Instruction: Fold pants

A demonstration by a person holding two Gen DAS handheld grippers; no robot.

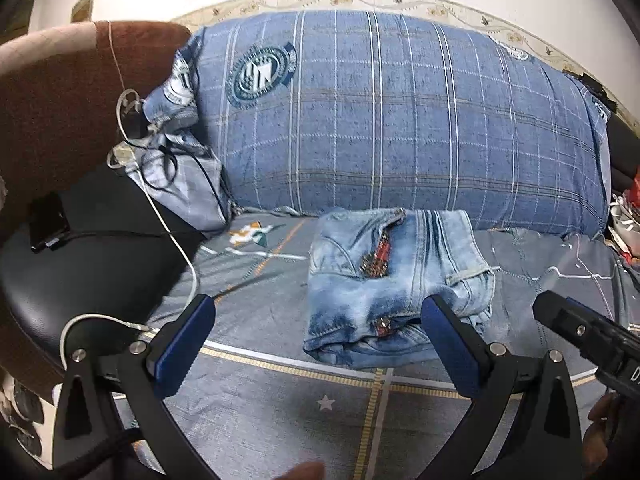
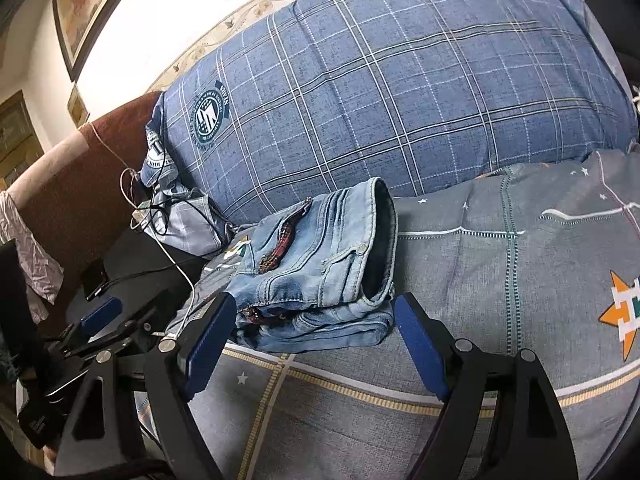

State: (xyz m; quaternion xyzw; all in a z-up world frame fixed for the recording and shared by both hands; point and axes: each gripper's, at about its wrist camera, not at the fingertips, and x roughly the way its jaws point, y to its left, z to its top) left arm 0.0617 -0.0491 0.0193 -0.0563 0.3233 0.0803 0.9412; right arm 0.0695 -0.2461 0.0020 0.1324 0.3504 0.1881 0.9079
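Note:
The light blue jeans point(image 1: 384, 280) lie folded into a compact stack on the grey bed sheet point(image 1: 280, 400), with a red studded strip on top. They also show in the right wrist view point(image 2: 320, 272), waistband opening facing right. My left gripper point(image 1: 316, 312) is open and empty, just in front of the stack's near edge. My right gripper point(image 2: 316, 312) is open and empty, its fingers straddling the stack's near edge without touching it. The right gripper's body point(image 1: 588, 336) shows at the right of the left wrist view.
A large blue plaid pillow point(image 1: 400, 112) lies behind the jeans. A brown headboard point(image 1: 52, 96), a black cushion point(image 1: 80, 272), a phone point(image 1: 46, 226) and tangled charging cables point(image 1: 160, 168) are at the left. The left gripper point(image 2: 100, 316) shows at the lower left of the right wrist view.

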